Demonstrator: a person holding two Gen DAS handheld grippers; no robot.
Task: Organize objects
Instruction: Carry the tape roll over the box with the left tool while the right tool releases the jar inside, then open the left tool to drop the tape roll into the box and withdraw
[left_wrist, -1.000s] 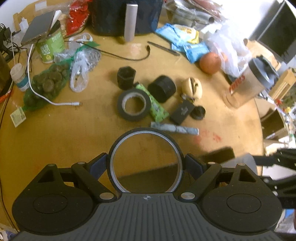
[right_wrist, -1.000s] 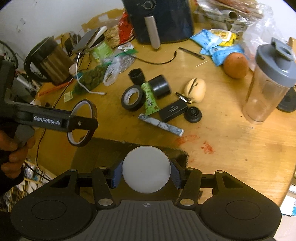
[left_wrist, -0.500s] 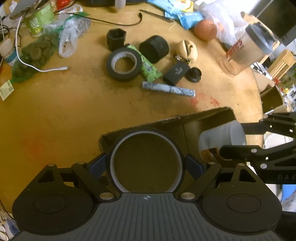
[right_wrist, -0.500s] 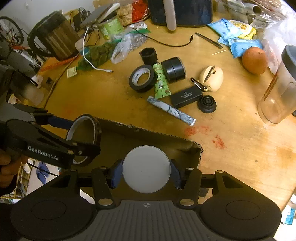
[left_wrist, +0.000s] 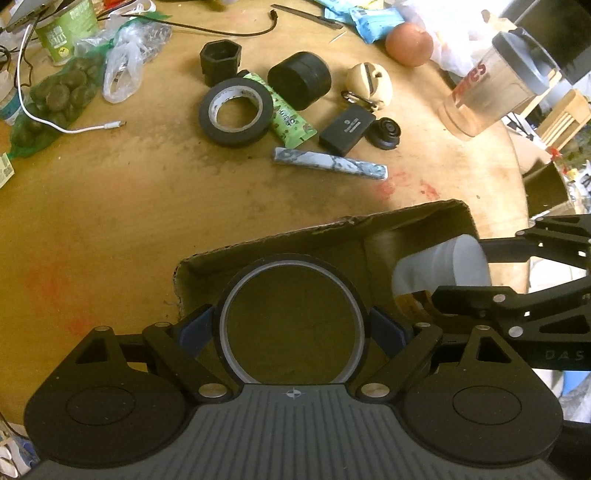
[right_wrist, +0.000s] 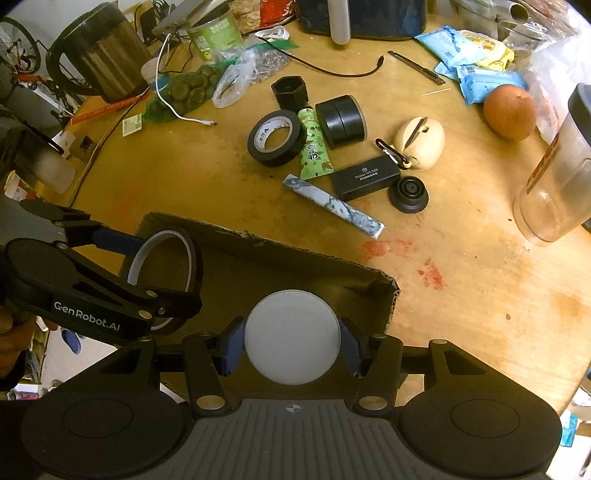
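My left gripper is shut on a thin dark tape ring with a pale inner edge. It holds the ring upright over the left part of an open cardboard box. My right gripper is shut on a white round jar over the right part of the same box. In the left wrist view the jar hangs at the right between the right gripper's fingers. The right wrist view has the ring at the left, with a hand behind that gripper.
Beyond the box, the wooden table holds a black tape roll, a green pouch, a black round tin, a hexagonal cup, a small black box and a grey marbled bar. A shaker bottle stands at the right.
Both grippers have sunk and tipped further downward, still holding the ring and the jar. The cardboard box has come into view beneath them, and the table items have slid up the frames.
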